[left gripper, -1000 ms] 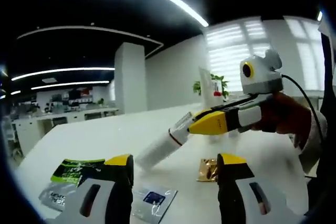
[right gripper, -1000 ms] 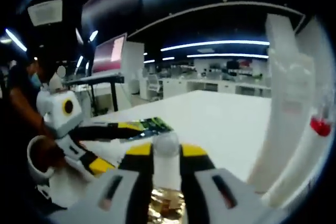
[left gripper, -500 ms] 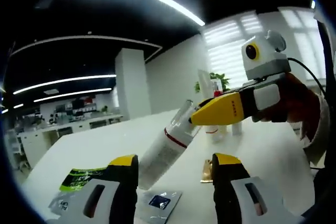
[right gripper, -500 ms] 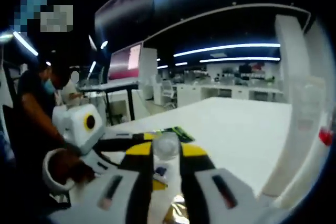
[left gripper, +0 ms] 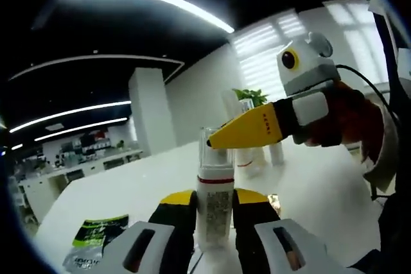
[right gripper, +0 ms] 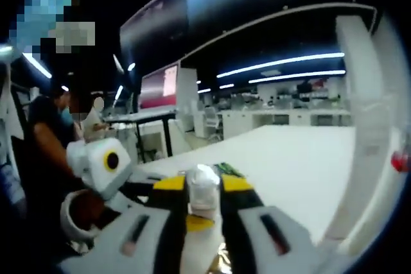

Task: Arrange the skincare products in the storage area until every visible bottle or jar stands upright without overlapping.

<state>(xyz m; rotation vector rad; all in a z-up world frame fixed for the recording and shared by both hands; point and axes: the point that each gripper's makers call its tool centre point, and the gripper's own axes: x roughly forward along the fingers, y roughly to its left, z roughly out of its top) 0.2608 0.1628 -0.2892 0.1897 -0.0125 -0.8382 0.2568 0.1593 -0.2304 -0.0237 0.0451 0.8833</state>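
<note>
Above the white table (left gripper: 128, 187), upright tube (left gripper: 215, 200) clamped between both grippers' jaws

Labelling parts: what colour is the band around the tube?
Red, on the white tube; left gripper view.

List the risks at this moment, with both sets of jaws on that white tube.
1. The right gripper pinches only the clear cap of the white tube; the cap could pop off or slip.
2. The left gripper also clamps the tube body, so pulling in different directions may twist or squeeze it.
3. The upright tube looks tall and narrow; released carelessly, it could tip onto the sachets lying on the table.
</note>
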